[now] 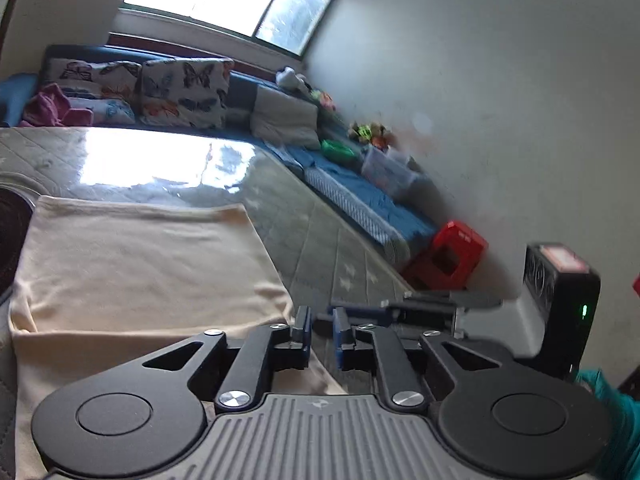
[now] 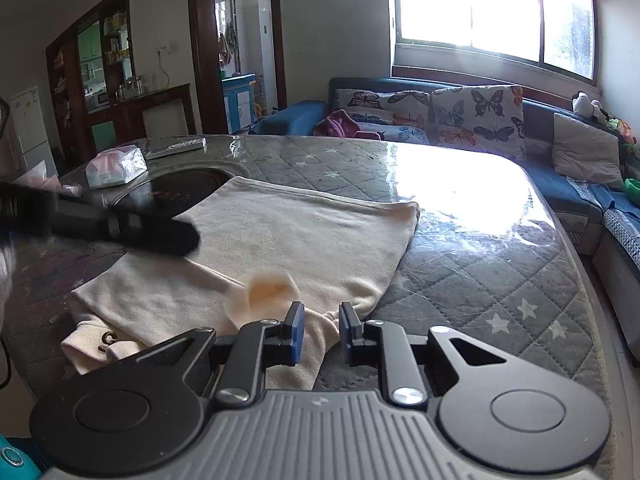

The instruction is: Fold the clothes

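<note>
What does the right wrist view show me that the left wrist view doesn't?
Right wrist only: the tissue pack on the table's far side, the doorway, and the garment's rolled cuff just ahead of the right gripper. Left wrist only: the red stool by the wall. Both show the cream garment spread on the quilted table, the butterfly cushions and the window.

You have a plain cream cotton garment [image 2: 288, 236] lying on the grey quilted tabletop [image 2: 500, 280] with white stars. Behind it sit white butterfly-print cushions [image 2: 476, 116] on the dark blue sofa [image 2: 560, 184], beside a red plastic stool [image 1: 448, 256].
</note>
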`<act>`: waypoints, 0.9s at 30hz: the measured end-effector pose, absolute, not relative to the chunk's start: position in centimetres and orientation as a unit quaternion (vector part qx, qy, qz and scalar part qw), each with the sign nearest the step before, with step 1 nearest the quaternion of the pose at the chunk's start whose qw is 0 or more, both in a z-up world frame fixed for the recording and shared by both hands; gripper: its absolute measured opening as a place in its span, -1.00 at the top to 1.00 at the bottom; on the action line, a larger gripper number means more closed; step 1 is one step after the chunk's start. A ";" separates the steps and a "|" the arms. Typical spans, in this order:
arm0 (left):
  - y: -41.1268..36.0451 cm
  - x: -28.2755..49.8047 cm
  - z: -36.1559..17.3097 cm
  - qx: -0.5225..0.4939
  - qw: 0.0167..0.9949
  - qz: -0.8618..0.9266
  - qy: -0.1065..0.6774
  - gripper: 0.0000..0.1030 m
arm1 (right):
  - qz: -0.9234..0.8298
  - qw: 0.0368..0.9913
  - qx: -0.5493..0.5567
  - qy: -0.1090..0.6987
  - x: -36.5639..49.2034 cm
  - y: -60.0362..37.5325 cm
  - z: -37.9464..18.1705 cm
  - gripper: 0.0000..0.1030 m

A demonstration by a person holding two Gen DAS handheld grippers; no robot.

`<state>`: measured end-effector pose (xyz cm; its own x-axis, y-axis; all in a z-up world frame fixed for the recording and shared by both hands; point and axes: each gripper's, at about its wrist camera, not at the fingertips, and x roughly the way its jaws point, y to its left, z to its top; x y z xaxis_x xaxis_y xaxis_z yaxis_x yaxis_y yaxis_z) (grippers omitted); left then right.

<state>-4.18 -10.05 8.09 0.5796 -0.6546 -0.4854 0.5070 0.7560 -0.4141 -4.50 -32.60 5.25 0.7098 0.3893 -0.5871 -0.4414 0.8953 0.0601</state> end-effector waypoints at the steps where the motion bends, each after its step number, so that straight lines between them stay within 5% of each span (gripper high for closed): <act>1: -9.7 -4.5 8.0 -0.109 0.882 -0.328 0.320 0.69 | 0.224 0.924 -0.041 0.307 -4.5 -32.7 5.3 0.65; 22: 3.2 -6.5 3.9 -0.060 0.923 -0.135 0.354 0.68 | 0.245 0.902 -0.045 0.353 -3.8 -29.7 3.6 0.65; 27: 2.0 -3.9 3.9 -0.062 0.927 -0.131 0.346 0.37 | 0.237 0.900 -0.044 0.363 -4.3 -30.0 3.4 0.65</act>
<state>-3.92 2.04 3.94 0.7265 -0.2857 -0.6249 0.1995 0.9580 -0.2060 -4.30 -30.04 3.44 0.6243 0.3943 -0.6744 -0.4586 0.8838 0.0923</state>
